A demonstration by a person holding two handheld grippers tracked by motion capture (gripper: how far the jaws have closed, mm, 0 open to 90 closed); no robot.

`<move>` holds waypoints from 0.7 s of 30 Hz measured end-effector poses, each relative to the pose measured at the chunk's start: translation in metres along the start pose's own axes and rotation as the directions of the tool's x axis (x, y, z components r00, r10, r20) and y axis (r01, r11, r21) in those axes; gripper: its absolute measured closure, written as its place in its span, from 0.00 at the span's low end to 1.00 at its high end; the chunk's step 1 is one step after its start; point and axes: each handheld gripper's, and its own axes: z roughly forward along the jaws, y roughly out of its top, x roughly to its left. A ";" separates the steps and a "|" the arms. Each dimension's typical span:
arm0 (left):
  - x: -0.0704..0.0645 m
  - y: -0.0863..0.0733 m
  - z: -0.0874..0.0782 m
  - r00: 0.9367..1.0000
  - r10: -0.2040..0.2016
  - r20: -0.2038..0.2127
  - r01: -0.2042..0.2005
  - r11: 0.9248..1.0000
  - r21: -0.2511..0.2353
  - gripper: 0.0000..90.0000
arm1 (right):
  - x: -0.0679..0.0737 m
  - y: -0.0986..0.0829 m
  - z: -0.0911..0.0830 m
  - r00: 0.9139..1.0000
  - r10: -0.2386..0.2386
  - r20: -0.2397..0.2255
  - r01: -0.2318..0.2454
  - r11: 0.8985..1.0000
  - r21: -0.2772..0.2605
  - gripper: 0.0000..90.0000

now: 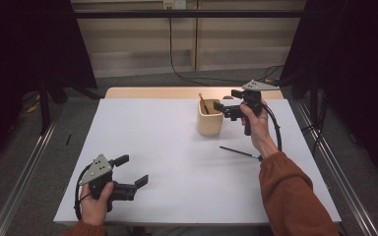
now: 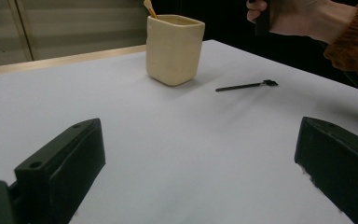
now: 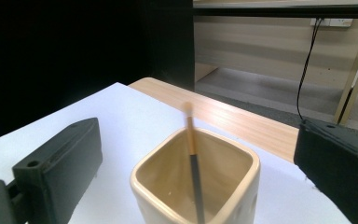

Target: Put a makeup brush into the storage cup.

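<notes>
While one brush (image 3: 193, 154) already stood in the cup (image 1: 210, 120) near the tabletop's (image 1: 177, 162) far edge, the other brush (image 1: 240, 152) lay beside it, unpicked, both the right hand-held gripper (image 1: 225, 109) and the left hand-held gripper (image 1: 132, 170) wide and empty.

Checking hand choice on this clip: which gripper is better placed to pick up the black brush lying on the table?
Right. The right gripper is open at the cup, with the black brush just beneath its forearm. The left gripper, also open, sits at the near-left corner, far across the table.

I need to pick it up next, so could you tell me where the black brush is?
In the high view, the black brush lies flat on the table's right side, between the cup and the person's right forearm.
</notes>
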 end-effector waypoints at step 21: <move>-0.001 0.001 0.000 1.000 0.001 -0.004 -0.001 1.000 -0.009 0.02 | 0.006 -0.017 -0.036 1.000 -0.019 -0.017 0.019 1.000 -0.023 0.02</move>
